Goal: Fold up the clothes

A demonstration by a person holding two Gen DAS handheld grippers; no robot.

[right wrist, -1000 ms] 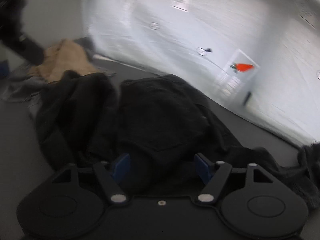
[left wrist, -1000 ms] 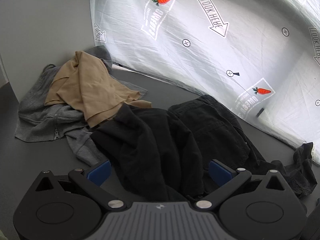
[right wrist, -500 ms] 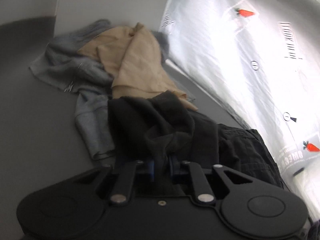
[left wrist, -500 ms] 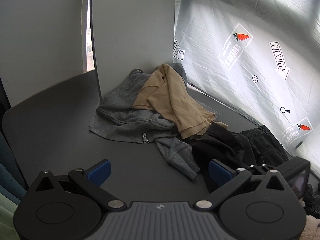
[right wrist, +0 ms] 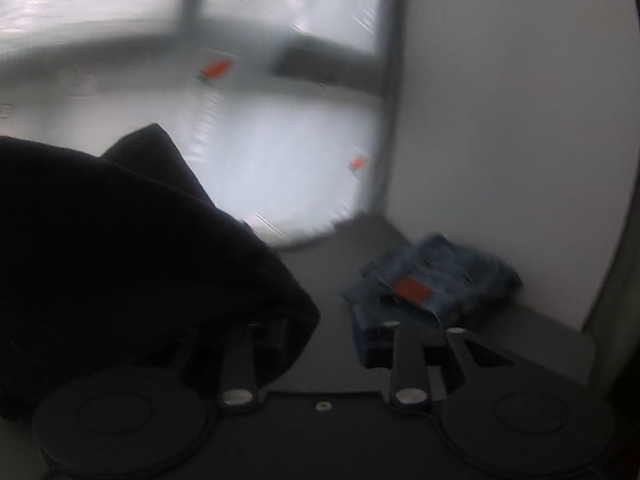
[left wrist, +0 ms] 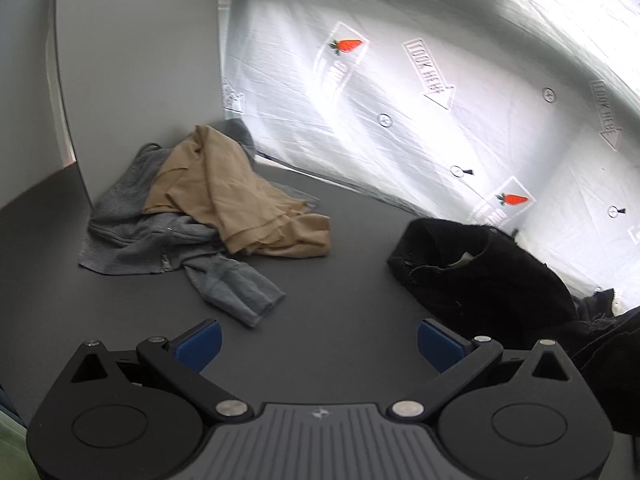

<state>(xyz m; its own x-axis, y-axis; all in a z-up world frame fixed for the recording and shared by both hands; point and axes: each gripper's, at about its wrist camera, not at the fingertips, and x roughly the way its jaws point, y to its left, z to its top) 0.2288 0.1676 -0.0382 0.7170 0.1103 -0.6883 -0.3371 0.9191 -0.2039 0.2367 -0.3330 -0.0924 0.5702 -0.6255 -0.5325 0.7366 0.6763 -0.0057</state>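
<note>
Left gripper (left wrist: 318,340), jaws spread and empty, hovers over bare table (left wrist: 340,280); black garment (left wrist: 484,280) lies to its right, nearer the right gripper (right wrist: 320,340), whose blurred jaws can't be read.

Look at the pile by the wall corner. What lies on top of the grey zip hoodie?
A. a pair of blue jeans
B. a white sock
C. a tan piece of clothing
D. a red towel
C: in the left wrist view the tan garment is draped over the grey zip hoodie, which spreads out underneath it on the dark table.
</note>
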